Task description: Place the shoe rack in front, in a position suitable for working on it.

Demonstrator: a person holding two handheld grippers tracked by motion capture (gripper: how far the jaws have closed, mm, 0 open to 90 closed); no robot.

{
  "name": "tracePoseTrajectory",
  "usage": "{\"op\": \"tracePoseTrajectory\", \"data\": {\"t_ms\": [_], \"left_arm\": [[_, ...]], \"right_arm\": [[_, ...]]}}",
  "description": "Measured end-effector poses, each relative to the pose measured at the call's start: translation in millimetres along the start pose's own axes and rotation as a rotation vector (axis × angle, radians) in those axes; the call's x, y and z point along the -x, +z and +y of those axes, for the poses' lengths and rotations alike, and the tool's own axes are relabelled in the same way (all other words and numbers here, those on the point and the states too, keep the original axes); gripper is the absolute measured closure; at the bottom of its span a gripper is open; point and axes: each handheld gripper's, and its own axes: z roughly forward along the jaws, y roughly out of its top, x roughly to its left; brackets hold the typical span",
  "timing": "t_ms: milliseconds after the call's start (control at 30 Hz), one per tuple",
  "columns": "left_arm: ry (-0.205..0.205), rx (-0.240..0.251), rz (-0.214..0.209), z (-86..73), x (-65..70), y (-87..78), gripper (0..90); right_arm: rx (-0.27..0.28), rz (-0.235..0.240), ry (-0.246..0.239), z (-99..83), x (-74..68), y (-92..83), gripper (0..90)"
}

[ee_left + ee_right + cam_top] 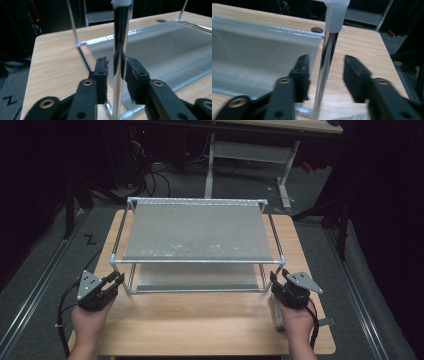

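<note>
Chrome-tube rack frame (pixel 197 261) with grey mesh shelves: light, rigid, slick posts. Left gripper (pixel 116 72) nearly pinching front post (pixel 119 62); right gripper (pixel 325 75) spread around its post (pixel 324 72), not touching.

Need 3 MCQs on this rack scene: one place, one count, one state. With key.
1. Which post of the rack is the left gripper at?
A. front-left
B. back-left
C. back-right

2. How many grey shelves does the rack have?
A. one
B. two
C. four

3. How do the right gripper's jaws stand?
A. shut on the post
B. open, one on each side of the post
C. open, away from the rack

Key:
1. A: the high view shows it at the near left corner.
2. B: an upper shelf and a lower shelf.
3. B: table shows between each pad and the front-right post.
</note>
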Motion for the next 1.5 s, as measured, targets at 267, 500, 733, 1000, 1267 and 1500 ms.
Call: {"op": "tracePoseTrajectory", "data": {"t_ms": [267, 500, 733, 1000, 1267, 1500], "left_arm": [[0.018, 0.005, -0.052, 0.9, 14.0, -4.4, 80.4], [0.100, 0.013, -0.142, -4.7, 59.8, -18.9, 79.8], [0.117, 0.022, -0.217, -4.7, 91.9, -23.7, 79.6], [0.131, 0.045, -0.207, -4.6, 113.2, -21.4, 79.2], [0.134, 0.040, -0.189, -8.1, 108.7, -22.1, 63.5], [0.085, 0.035, -0.214, -11.8, 103.5, -17.3, 46.3]], "right_arm": [[-0.035, -0.015, 0.006, 10.6, 14.4, 16.1, 79.7], [-0.047, -0.074, 0.034, 8.9, 41.3, 16.0, 79.6], [-0.035, -0.103, 0.044, 4.4, 69.0, 15.8, 79.3], [-0.036, -0.131, 0.063, 3.2, 80.9, 22.5, 63.3], [-0.023, -0.062, 0.127, -20.3, 64.6, -14.1, 42.0], [-0.115, -0.085, 0.111, -71.9, 33.3, -38.7, 22.2]]}}
